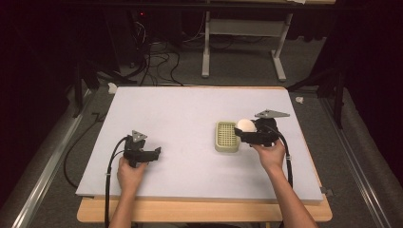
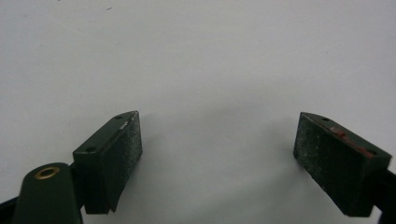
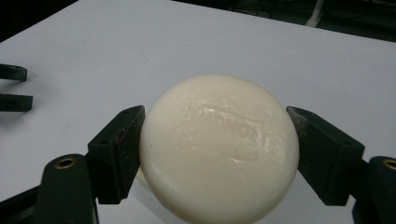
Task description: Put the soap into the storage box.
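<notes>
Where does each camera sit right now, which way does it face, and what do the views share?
High view: above the person's side, looking forward and down on the table; forearms, both hands, left gripper.
Left gripper view: rides that gripper, facing bare table between open jaws.
Right gripper view: rides the right gripper, facing the soap bar it clamps.
Shared: high and right gripper views show the soap beside the soap dish.

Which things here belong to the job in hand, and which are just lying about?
Job in hand:
- round white soap, clamped in the right gripper
- pale slotted soap dish beside it

Lying about:
- left gripper, open over bare table
- cables on the floor
- metal stand behind the table
</notes>
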### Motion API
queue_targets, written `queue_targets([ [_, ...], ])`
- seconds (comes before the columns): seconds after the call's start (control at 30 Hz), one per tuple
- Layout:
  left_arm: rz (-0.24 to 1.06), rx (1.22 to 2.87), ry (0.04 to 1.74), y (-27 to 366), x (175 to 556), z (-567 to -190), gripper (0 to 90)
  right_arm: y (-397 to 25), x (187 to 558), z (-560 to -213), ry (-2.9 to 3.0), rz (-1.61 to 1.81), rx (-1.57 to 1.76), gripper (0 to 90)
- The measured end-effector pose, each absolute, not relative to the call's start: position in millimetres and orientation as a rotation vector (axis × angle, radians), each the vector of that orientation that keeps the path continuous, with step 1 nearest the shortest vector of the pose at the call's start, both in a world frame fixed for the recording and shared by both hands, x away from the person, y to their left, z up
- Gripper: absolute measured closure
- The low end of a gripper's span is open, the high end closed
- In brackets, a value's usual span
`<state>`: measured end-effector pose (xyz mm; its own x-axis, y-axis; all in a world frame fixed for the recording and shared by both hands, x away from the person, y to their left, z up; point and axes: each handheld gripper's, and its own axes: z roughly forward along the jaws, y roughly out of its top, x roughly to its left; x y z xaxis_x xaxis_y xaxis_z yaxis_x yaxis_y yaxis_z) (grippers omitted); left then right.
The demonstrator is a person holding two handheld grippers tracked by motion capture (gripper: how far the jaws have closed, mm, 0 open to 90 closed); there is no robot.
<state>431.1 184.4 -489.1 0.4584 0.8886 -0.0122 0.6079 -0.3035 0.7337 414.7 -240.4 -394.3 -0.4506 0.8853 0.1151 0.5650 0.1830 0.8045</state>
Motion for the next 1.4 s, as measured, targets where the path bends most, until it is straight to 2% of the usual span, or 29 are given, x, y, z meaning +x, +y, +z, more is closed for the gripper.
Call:
queue_targets([
  [0.43, 0.529, 2.029, 1.243, 184, 431, -489, 15.8, -215, 428, -395, 2.146, 1.152, 1.330, 24.1],
  [1.4, 0.528, 2.028, 1.243, 185, 431, -489, 15.8, -190, 456, -430, 2.222, 0.973, 1.366, 24.0],
])
